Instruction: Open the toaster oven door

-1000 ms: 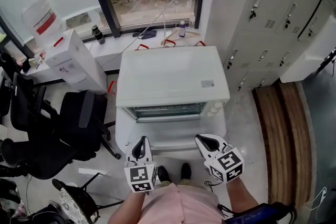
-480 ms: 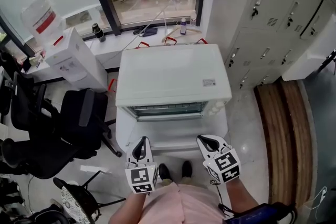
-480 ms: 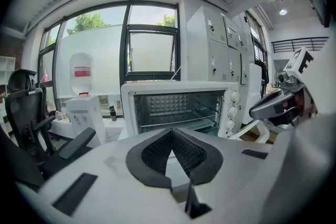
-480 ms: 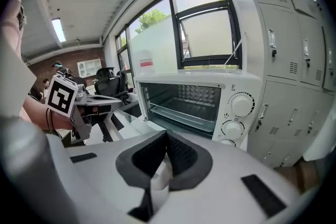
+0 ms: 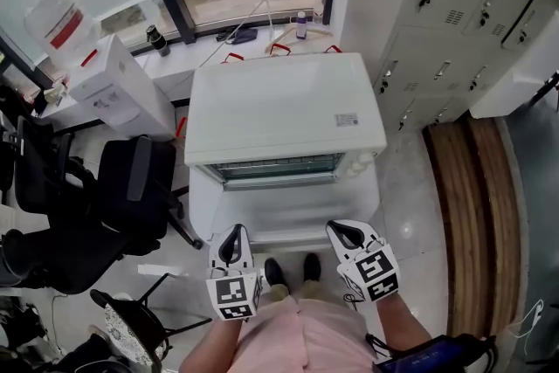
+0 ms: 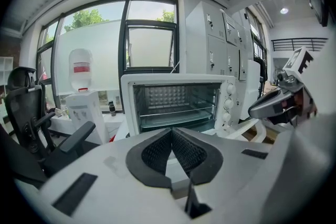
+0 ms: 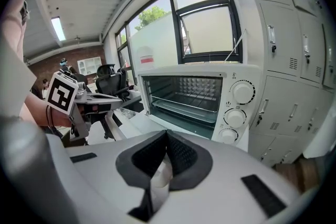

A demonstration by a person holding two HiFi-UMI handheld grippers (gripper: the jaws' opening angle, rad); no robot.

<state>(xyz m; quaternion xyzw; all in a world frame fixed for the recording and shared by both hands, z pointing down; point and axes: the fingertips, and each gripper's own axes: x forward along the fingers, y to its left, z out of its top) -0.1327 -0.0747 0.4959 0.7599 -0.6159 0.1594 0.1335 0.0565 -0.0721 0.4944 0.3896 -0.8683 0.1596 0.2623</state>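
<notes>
A white toaster oven [image 5: 284,109] stands in front of me, and its glass door [image 5: 284,207] hangs folded down toward me. The left gripper view looks into the oven's [image 6: 178,81] cavity, with a wire rack [image 6: 176,115] inside. The right gripper view has the oven's [image 7: 199,72] three knobs [image 7: 243,93] to the right of the cavity. My left gripper [image 5: 233,240] and right gripper [image 5: 344,233] hover side by side just short of the door's front edge. Both are shut with nothing between the pads, and neither touches the oven.
A black office chair [image 5: 131,188] stands close on the left, with a water dispenser [image 5: 105,87] behind it. Grey lockers [image 5: 454,13] line the right side, beside a wooden strip [image 5: 467,205] on the floor. A window sill with bottles [image 5: 301,24] runs behind the oven. The person's shoes [image 5: 288,268] are below the door.
The head view has shifted a little, so the oven sits slightly higher in the picture. Both grippers keep about the same places, still shut.
</notes>
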